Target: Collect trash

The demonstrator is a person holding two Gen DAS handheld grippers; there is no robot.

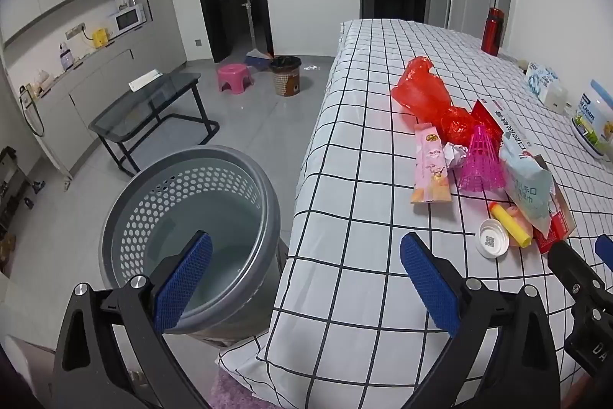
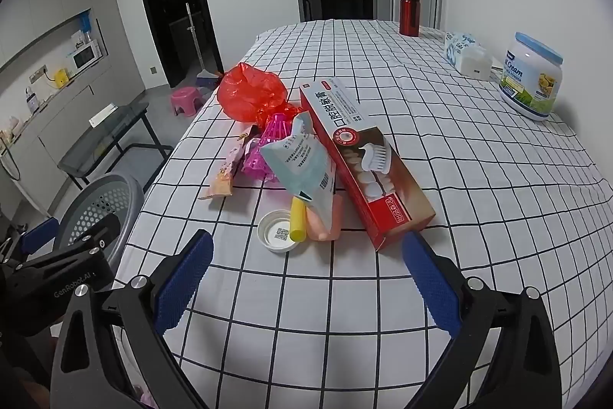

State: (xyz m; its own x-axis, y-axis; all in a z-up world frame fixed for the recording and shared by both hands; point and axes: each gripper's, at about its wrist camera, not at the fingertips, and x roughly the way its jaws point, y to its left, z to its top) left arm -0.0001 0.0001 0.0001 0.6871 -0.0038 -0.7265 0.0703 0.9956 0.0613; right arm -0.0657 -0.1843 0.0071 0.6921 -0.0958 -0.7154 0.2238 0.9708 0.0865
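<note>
Basket: a round grey plastic bin [image 1: 191,217] with a perforated wall is seen on the floor at 9 o'clock of the table edge; nothing is seen inside.
Left gripper [image 1: 306,278]: blue ribbed pads are held wide apart, with nothing between them.
Table [image 2: 479,179]: it is draped in white cloth with a black grid.
Trash: a crinkled red plastic bag [image 2: 251,92], pink wrapper [image 2: 226,175], pink mesh cone [image 2: 264,148], pale blue pouch [image 2: 306,163], white round lid [image 2: 278,230], yellow tube [image 2: 297,221] and long red carton [image 2: 367,156] are piled at 12 o'clock of the right gripper.
Right gripper [image 2: 306,278]: jaws are spread, empty.
Beyond: a red bottle [image 2: 410,11] and a tub [image 2: 532,75] are set at 1 o'clock.
</note>
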